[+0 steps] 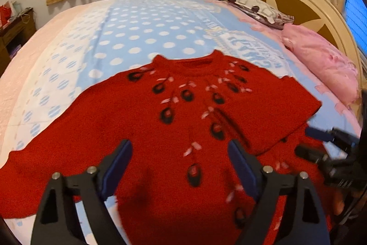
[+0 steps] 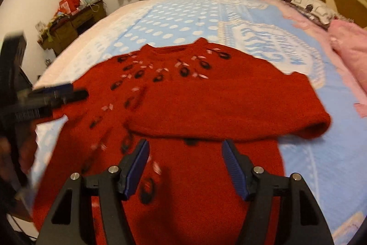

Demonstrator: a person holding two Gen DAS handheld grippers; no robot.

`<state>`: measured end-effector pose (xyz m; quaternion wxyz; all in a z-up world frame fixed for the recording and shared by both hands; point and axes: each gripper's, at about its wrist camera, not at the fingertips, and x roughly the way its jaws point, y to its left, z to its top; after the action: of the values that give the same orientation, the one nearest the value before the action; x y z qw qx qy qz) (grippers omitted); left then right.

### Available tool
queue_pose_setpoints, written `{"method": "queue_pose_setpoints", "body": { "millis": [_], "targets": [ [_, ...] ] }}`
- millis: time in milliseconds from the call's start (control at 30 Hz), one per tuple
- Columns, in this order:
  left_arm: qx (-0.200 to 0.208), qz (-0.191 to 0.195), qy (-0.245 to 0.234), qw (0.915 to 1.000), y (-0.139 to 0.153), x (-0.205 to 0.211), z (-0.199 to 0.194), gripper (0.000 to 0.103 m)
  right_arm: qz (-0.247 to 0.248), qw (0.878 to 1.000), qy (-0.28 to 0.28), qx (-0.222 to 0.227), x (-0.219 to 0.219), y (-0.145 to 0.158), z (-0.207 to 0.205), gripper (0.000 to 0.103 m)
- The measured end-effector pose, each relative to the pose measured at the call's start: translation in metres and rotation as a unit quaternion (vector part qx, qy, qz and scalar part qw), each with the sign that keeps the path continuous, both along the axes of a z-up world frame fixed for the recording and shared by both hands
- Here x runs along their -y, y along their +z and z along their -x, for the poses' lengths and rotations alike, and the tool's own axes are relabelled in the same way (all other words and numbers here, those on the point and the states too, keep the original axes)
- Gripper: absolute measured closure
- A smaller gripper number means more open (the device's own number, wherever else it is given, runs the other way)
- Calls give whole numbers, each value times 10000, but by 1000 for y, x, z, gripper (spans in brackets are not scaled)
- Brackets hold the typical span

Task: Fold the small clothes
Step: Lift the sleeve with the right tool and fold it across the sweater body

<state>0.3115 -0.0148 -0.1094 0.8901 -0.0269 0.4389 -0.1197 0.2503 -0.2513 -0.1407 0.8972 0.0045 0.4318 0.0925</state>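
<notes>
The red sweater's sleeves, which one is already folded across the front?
The sleeve on the right gripper's side: it lies across the red sweater's chest. The other sleeve is spread out flat on the blanket.

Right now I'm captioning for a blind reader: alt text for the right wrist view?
A red knit sweater lies on a blue polka-dot blanket, one sleeve folded across its chest. The right claw hovers open above its lower half.

1. The left gripper [image 1: 180, 162] has matte black angular arms with triangular cut-outs.
2. Its fingers [image 1: 117, 167] carry dark blue ribbed pads.
3. Silver round screws sit at the joints.
4. The right gripper [image 2: 184, 162] looks identical.
</notes>
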Motion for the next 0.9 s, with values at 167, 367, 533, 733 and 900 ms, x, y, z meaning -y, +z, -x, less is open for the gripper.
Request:
{"method": "queue_pose_setpoints", "body": {
  "millis": [167, 367, 533, 733, 900],
  "targets": [
    [-214, 65, -237, 9995, -5, 35, -14, 40, 162, 9998, 123, 4, -3, -13, 12, 36],
    [-679, 45, -374, 9970, -34, 74, -37, 48, 317, 9991, 189, 223, -9, -13, 19, 36],
    [-700, 34, -373, 9968, -46, 84, -48, 70, 208, 9996, 113, 181, -3, -17, 17, 36],
    [-327, 224, -454, 9982, -22, 74, -40, 95, 198, 9996, 102, 178, -4, -18, 17, 36],
    [172, 278, -349, 9989, 14, 45, -26, 95, 230, 9995, 78, 211, -5, -18, 19, 36]
  ]
}}
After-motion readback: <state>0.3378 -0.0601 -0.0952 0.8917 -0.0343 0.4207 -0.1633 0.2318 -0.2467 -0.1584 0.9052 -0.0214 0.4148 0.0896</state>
